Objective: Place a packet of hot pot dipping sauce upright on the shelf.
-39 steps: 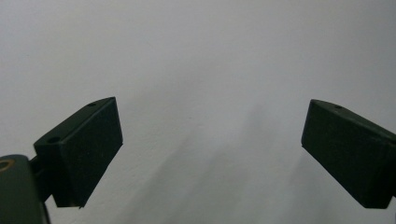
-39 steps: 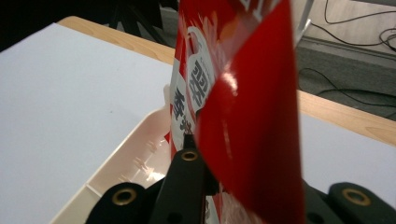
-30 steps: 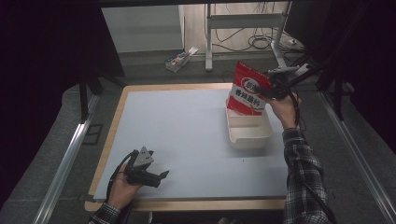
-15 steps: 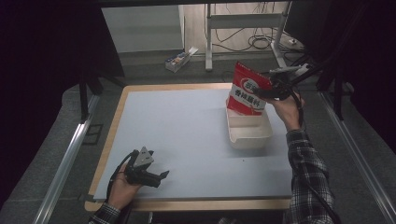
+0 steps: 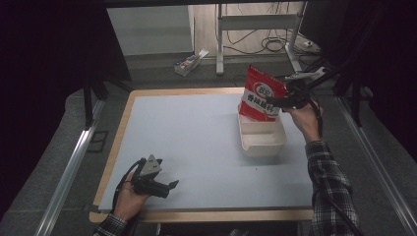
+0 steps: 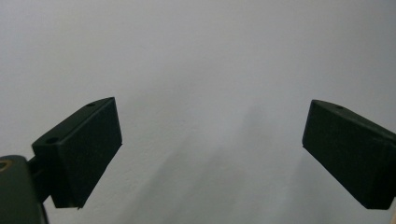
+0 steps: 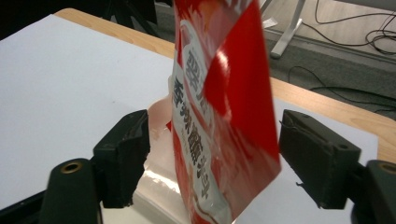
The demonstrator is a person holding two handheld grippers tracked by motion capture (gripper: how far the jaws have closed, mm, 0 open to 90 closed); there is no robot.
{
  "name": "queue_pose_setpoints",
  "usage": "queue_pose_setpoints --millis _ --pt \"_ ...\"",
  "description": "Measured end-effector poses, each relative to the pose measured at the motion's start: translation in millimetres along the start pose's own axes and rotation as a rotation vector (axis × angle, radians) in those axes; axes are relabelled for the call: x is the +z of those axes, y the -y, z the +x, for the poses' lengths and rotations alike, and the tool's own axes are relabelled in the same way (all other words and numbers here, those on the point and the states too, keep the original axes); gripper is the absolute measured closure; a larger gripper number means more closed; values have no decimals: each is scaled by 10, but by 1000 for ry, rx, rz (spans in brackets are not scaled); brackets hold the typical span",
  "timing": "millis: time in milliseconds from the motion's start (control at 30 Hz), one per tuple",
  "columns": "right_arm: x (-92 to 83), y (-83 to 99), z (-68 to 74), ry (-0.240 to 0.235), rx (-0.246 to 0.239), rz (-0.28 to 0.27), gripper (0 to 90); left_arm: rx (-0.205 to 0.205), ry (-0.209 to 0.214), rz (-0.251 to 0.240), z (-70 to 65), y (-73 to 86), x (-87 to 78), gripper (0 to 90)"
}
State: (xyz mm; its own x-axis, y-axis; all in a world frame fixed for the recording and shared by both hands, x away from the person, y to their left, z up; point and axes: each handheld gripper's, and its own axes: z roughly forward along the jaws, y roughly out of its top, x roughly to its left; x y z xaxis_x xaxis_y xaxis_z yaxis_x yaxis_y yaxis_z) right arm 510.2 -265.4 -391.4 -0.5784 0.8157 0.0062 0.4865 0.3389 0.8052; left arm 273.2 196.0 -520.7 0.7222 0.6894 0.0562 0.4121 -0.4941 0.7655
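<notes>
Here we see the table [image 5: 196,147], its pale sheet framed by a wooden rim, carrying almost everything of note. Toward its far right corner sits a white tray [image 5: 263,140], and in the tray's far end stands a red snack bag [image 5: 260,96], upright and leaning slightly, its lower edge down inside the tray wall. We find our right gripper [image 5: 280,101] at the bag's right side; in the right gripper view the bag [image 7: 222,116] stands between the two black jaws, which have just been opening and now stand apart from it on either side, neither pad pressing on it. The bag itself blocks most of the tray from that gripper's camera. Near the table's near left corner our left gripper [image 5: 164,187] lies low over the sheet, jaws spread wide with nothing between them, well apart from the tray. Beyond the far edge, on the floor, lie a small box [image 5: 189,61] and some cables [image 5: 275,44].
</notes>
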Motion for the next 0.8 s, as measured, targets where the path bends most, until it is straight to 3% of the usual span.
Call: queue_pose_setpoints --millis 233,267,400,800 --pt "-19 41 20 -10 3 12 181 1 3 3 -2 0 5 40" --pt "-22 59 29 9 3 18 138 -1 7 0 1 -1 2 37" --pt "-24 100 53 17 12 26 85 -13 21 -10 13 2 -4 30" --pt "-53 202 118 -7 8 37 71 -10 24 -21 20 7 -6 20"
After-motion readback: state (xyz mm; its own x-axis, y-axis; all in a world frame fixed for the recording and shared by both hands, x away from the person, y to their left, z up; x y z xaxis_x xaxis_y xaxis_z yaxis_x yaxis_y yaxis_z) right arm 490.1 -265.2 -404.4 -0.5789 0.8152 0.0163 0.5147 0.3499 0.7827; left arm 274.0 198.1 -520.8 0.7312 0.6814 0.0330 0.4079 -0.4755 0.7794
